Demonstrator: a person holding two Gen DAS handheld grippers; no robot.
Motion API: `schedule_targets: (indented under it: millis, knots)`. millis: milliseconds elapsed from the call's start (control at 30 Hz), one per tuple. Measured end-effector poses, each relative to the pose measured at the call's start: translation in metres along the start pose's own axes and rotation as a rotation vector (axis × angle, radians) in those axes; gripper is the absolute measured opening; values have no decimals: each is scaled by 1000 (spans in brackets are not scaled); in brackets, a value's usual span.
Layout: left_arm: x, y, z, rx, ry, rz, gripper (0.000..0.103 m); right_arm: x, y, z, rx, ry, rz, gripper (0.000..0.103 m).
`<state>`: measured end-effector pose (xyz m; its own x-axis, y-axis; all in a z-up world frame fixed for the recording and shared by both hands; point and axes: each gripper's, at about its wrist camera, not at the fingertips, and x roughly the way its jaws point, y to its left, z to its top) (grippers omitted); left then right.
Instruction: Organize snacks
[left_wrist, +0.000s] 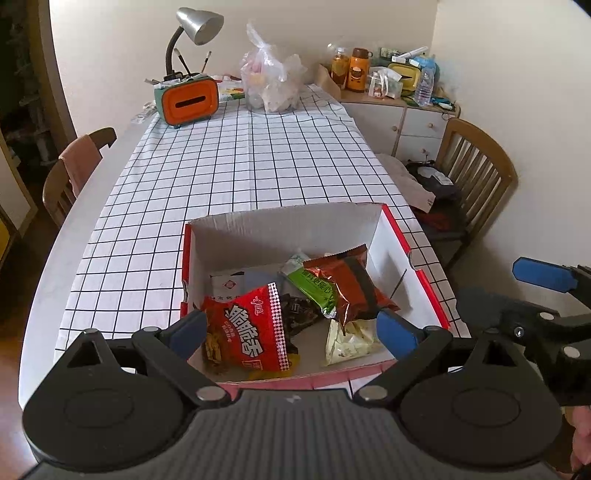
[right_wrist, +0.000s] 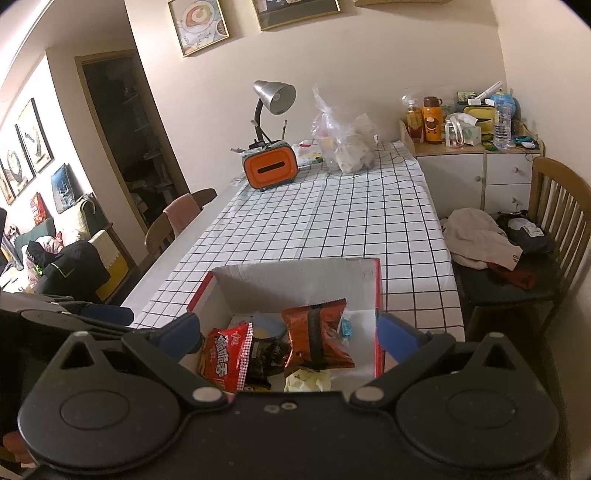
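A red and white cardboard box sits at the near end of the checked table. In it lie several snack packs: a red pack with white lettering, a brown-orange pack, a green pack, a pale yellow pack and a dark pack. My left gripper hangs open and empty over the box's near edge. My right gripper is open and empty above the box; it also shows in the left wrist view.
At the table's far end stand an orange tissue box with a desk lamp, and a clear plastic bag of items. Wooden chairs flank the table. A cluttered white cabinet stands at back right.
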<state>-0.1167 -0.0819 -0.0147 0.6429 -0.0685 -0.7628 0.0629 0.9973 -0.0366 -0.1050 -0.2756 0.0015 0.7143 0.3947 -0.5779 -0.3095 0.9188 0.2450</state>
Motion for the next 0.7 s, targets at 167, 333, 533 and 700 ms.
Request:
schedule_targets:
  millis: [167, 333, 533, 700]
  knots:
    - [3, -2, 1, 7, 10, -9, 99, 1, -2, 0, 8, 5, -10, 103]
    - [8, -1, 2, 10, 20, -24, 99, 3, -2, 1, 16, 8, -25, 103]
    - [14, 4, 6, 18, 26, -41, 99, 7, -1, 2, 26, 10, -44, 103]
    - [20, 11, 12, 25, 22, -53, 99, 14, 2, 5, 29, 9, -59, 103]
